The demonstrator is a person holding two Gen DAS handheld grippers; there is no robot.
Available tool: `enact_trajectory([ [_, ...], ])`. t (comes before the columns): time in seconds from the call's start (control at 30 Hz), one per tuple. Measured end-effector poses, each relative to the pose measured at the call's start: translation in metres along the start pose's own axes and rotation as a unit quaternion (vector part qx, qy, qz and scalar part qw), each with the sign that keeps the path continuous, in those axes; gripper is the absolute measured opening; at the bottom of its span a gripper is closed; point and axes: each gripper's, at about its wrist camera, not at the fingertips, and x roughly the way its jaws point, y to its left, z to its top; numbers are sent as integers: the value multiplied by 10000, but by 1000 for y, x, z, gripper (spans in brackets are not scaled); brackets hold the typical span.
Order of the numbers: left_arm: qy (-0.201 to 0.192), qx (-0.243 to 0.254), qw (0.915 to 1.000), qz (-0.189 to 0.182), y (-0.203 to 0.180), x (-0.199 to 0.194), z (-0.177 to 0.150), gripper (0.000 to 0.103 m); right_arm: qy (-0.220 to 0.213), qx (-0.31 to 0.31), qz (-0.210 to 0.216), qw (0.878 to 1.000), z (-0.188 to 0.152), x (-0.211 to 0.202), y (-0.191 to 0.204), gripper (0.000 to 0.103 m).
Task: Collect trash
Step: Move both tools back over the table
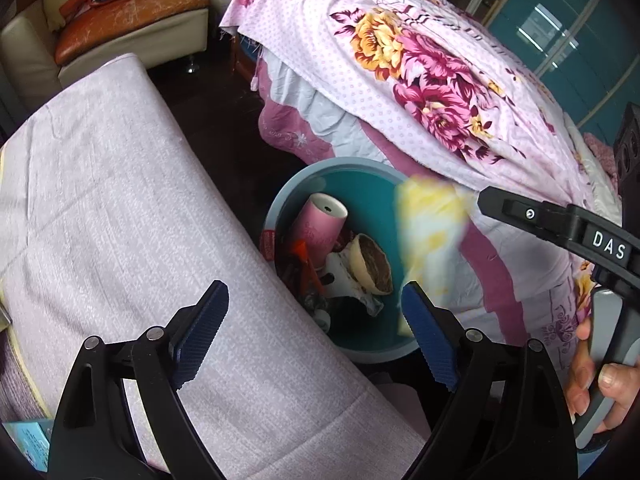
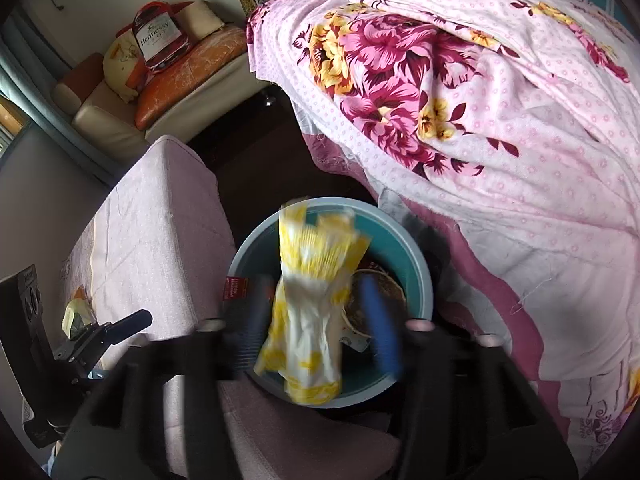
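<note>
A teal trash bin (image 1: 374, 200) stands on the floor between a cushioned bench and a bed; it also shows in the right wrist view (image 2: 396, 236). It holds a pink roll (image 1: 320, 220), a brown bowl (image 1: 372, 266) and other rubbish. A yellow and white wrapper (image 2: 312, 308) hangs blurred over the bin between the pads of my right gripper (image 2: 316, 320), whose jaws stand apart and are blurred. The wrapper also shows in the left wrist view (image 1: 432, 232). My left gripper (image 1: 316, 316) is open and empty above the bin's near edge.
A pale pink bench (image 1: 120, 220) lies left of the bin. A bed with a floral sheet (image 1: 420, 80) is on the right. A sofa (image 1: 132, 12) with cushions stands at the back. The floor between them is dark and narrow.
</note>
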Motion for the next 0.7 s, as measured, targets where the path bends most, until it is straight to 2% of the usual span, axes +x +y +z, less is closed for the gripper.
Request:
enact_trajectory([
  [0.13, 12, -62, 10000, -9, 7, -7, -7, 89, 96, 55, 47, 9999, -3, -2, 5, 69],
  [0.3, -41, -133, 9999, -11, 14, -18, -16, 89, 143, -9, 42, 9999, -10, -6, 16, 72],
  [0.7, -244, -338, 9991, -36, 38, -54, -40, 89, 210, -272, 83, 9994, -28, -22, 54, 74],
])
